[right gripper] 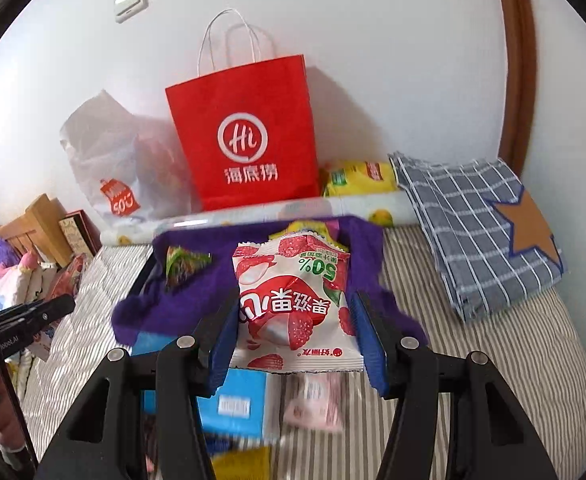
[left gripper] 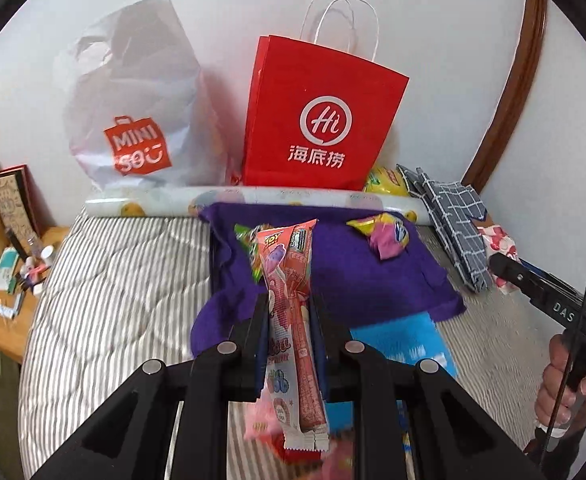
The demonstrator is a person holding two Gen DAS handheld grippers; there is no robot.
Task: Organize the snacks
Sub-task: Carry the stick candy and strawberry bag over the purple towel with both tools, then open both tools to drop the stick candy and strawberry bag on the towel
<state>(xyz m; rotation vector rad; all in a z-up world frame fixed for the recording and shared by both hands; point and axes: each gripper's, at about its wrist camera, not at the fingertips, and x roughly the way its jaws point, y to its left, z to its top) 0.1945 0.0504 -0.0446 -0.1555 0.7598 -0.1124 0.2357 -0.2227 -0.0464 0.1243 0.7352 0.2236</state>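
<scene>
Red paper bag w/ white logo, purple cloth, grey-striped bedding, blue-grey checked fabric.

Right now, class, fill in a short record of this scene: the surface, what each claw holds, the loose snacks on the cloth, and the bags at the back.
surface: striped bedding with a purple cloth spread on it
left claw: shut on two long thin snack packets, pink and red
right claw: shut on a white strawberry gummy pouch
loose on cloth: a green wrapper, a yellow and pink wrapper
back, against wall: red paper bag upright, white plastic bag beside it
right side: folded checked cloth
</scene>
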